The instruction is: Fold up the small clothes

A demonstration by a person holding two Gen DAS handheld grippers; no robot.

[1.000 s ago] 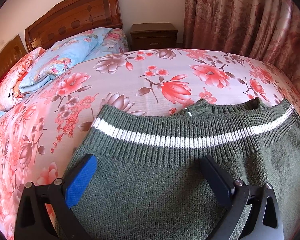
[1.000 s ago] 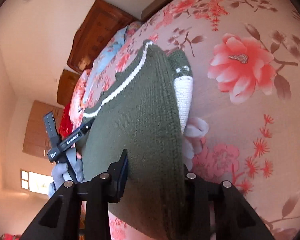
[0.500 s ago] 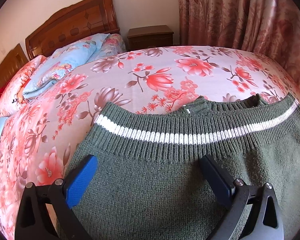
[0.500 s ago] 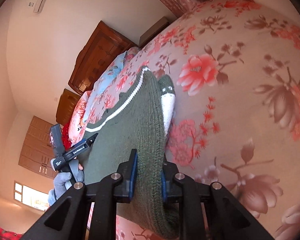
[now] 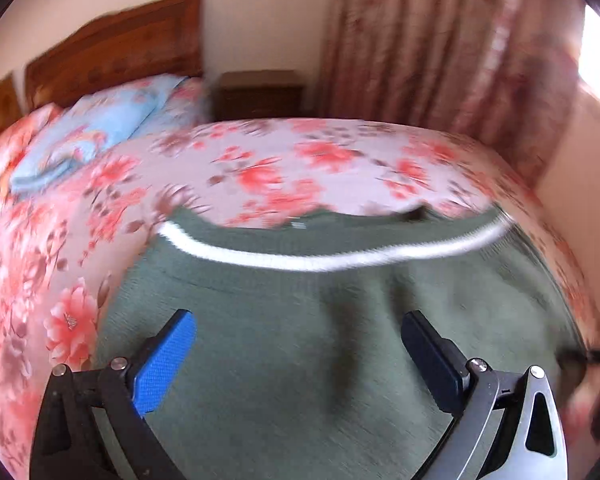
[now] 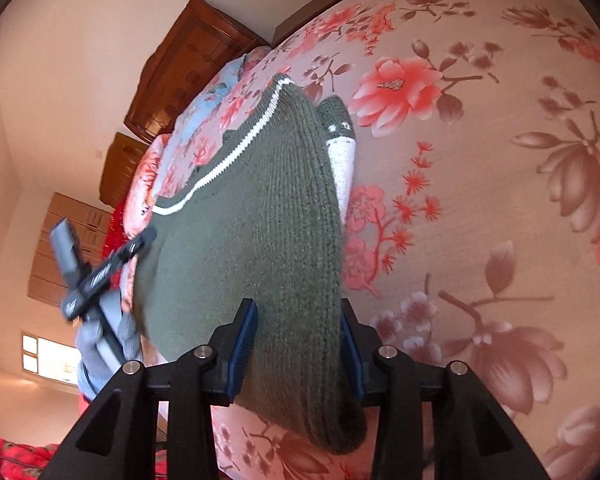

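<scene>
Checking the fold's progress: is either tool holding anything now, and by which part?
The left tool is open over the green sweater, gripping nothing. The right tool has the sweater's folded edge between its opening jaws, so that hold is letting go.

Motion blurs the whole left wrist view, and the green sweater [image 5: 300,344] runs off its bottom edge.

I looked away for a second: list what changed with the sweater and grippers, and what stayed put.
The right gripper, clamped tight on the green sweater's edge half a second ago, is opening, the knit still between its pads. The left gripper drew back; more bedspread shows beyond the hem. Its jaws remain wide open; the sweater stays folded.
</scene>
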